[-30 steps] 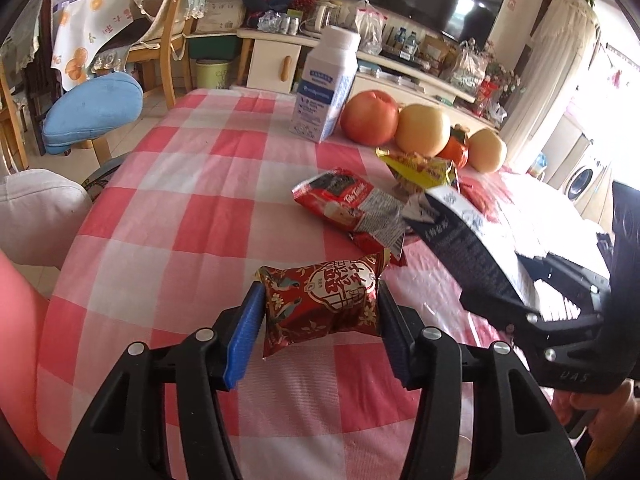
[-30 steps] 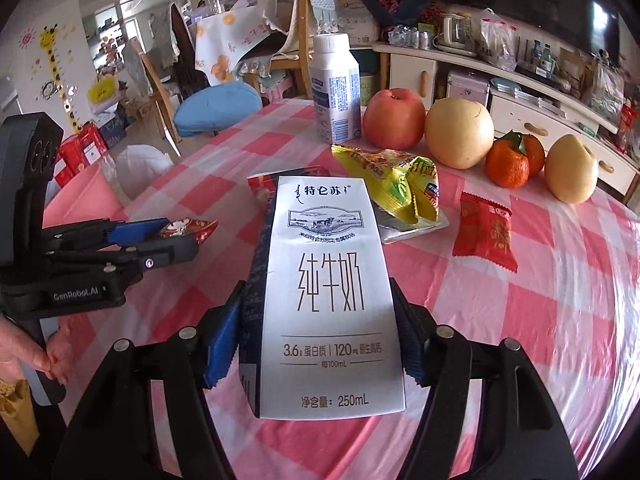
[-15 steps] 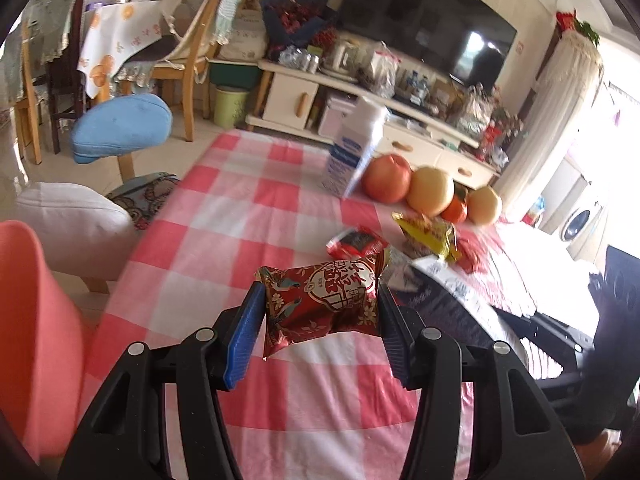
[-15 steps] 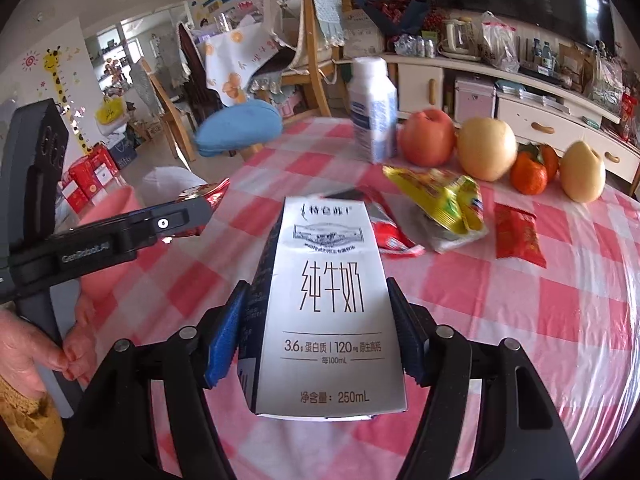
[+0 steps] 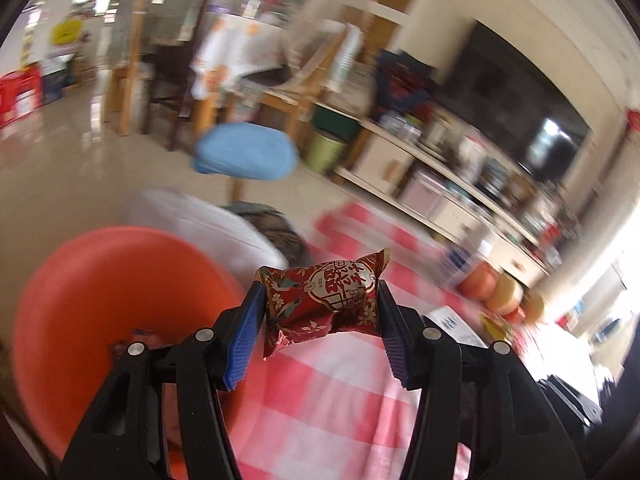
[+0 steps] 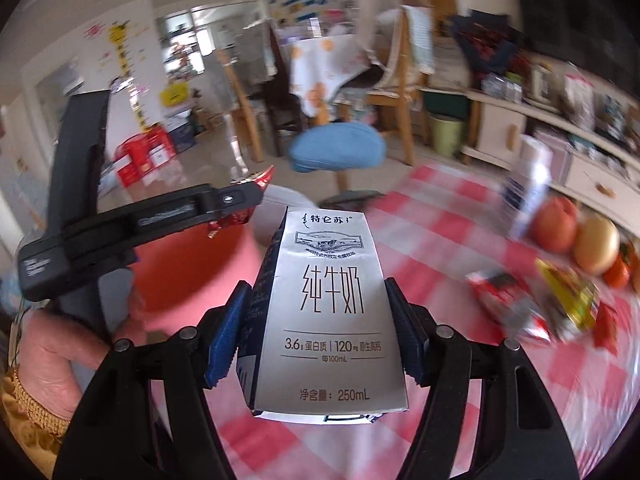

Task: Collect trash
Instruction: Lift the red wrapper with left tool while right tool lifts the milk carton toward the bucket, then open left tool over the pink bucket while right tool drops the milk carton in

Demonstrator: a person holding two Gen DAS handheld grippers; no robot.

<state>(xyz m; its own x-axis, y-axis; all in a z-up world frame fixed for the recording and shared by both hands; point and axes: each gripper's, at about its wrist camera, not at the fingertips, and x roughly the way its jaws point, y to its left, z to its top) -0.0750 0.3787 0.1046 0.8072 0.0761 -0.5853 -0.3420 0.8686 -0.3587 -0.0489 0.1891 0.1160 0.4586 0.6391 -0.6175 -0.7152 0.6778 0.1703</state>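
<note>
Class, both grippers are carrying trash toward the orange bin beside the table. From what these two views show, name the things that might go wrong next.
1. The left gripper pinches the red snack wrapper only by its soft ends; it may slip out short of the orange bin.
2. The right gripper and its milk carton travel close beside the left one, so they could knock together over the bin.
3. The carton's lower end looks open; leftover milk might drip on the checked tablecloth.

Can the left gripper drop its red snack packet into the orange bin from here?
Probably yes: the left gripper, shut on the red snack packet, hangs beside the orange bin, whose open mouth looks unobstructed.
</note>
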